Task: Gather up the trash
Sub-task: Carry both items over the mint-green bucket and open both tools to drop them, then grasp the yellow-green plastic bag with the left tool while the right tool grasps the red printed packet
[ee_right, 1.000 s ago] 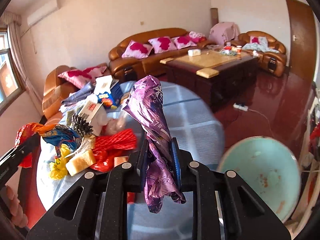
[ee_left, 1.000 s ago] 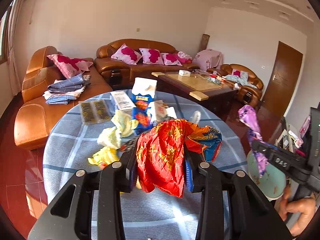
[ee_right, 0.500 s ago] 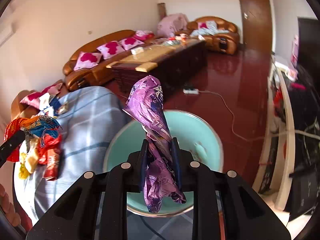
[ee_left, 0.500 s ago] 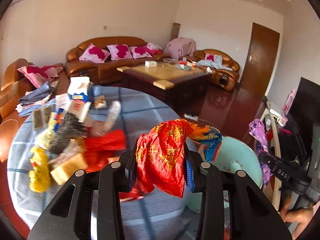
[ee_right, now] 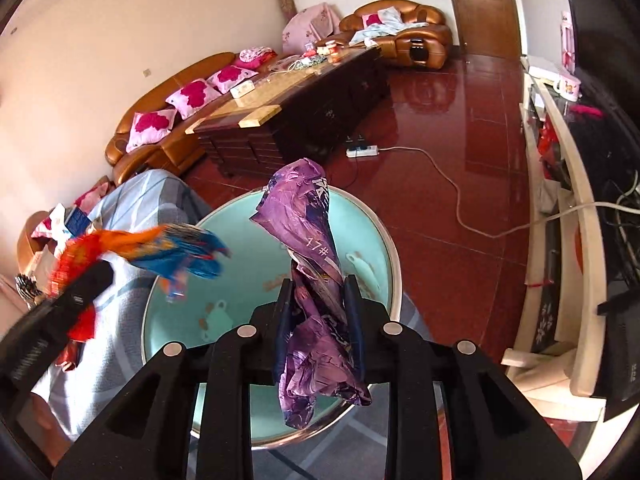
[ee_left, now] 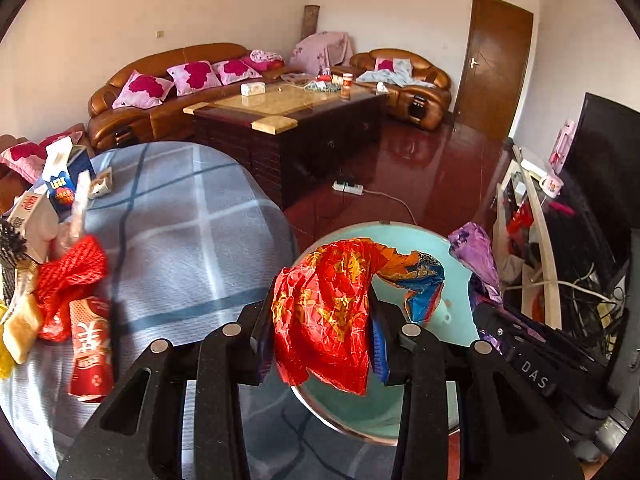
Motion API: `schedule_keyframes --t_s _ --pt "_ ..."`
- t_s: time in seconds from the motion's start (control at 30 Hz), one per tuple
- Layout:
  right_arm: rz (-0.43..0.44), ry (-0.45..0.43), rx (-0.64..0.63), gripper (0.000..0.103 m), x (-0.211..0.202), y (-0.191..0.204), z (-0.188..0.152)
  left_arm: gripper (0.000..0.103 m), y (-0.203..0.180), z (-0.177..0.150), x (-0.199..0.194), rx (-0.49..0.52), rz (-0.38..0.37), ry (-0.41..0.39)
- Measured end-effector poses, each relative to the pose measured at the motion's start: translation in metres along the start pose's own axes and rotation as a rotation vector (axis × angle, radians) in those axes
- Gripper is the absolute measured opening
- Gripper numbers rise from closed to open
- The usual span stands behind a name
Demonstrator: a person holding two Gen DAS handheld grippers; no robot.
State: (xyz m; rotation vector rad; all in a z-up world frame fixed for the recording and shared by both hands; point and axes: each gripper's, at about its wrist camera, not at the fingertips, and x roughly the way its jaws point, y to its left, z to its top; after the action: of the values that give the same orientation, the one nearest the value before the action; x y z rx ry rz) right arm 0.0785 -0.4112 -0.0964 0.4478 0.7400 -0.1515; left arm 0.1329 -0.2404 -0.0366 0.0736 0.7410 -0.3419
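A: While both tongs hang over the pale turquoise round basin (ee_right: 362, 216), what do they carry?

B: The left gripper (ee_left: 320, 320) clamps a crumpled red-and-gold foil wrapper (ee_left: 324, 312). The right gripper's (ee_right: 318, 300) jaws have just been opening, a crinkled purple foil wrapper (ee_right: 308, 236) upright between them, pads seemingly touching it.

A: Surroundings?

B: Left of the tongs, a blue checked tablecloth (ee_left: 192, 224) with litter; beyond, a glossy red floor (ee_right: 440, 128).
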Motion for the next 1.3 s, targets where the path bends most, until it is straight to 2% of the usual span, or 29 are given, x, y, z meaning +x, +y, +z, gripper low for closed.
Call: schedule_keyframes --t_s 0.07,0.13,0.2,0.3,0.37,0.4,0.5,0.67,0.8,0.9,1.3 --pt "0.017 -0.003 0.011 0.03 0.0 -0.001 0.001 0.038 -0.003 -0.002 0.008 -0.002 0.002 0.018" --pt "0.03 -0.011 0.013 0.037 -0.001 -0.001 0.003 0.041 -0.006 -0.003 0.013 -0.001 0.007 0.026" --pt "0.043 -0.024 0.022 0.046 -0.004 -0.001 0.004 0.052 -0.006 -0.005 0.015 0.002 0.017 0.026" --pt "0.046 -0.063 0.04 0.047 -0.016 -0.004 0.007 0.063 -0.008 -0.007 0.013 0.009 0.026 0.012" --pt "0.037 -0.089 0.049 0.048 -0.025 -0.005 0.01 0.078 -0.007 -0.007 0.009 0.013 0.043 -0.008" --pt "0.036 -0.101 0.054 0.052 -0.029 -0.005 0.011 0.087 -0.005 -0.006 0.006 0.009 0.051 -0.019" --pt "0.027 -0.153 0.054 0.062 -0.046 0.001 0.011 0.097 -0.001 -0.004 -0.004 0.002 0.075 -0.045" --pt "-0.01 -0.218 0.015 0.08 -0.062 0.02 0.01 0.097 0.013 -0.002 -0.019 -0.005 0.084 -0.057" --pt "-0.018 -0.228 -0.02 0.081 -0.065 0.033 0.005 0.097 0.028 -0.005 -0.039 -0.001 0.086 -0.081" --pt "-0.001 -0.216 -0.032 0.081 -0.065 0.042 0.002 0.097 0.041 -0.011 -0.055 0.015 0.117 -0.101" --pt "0.071 -0.167 -0.195 0.08 -0.061 0.12 -0.024 0.097 0.126 -0.038 -0.083 -0.079 0.205 -0.066"
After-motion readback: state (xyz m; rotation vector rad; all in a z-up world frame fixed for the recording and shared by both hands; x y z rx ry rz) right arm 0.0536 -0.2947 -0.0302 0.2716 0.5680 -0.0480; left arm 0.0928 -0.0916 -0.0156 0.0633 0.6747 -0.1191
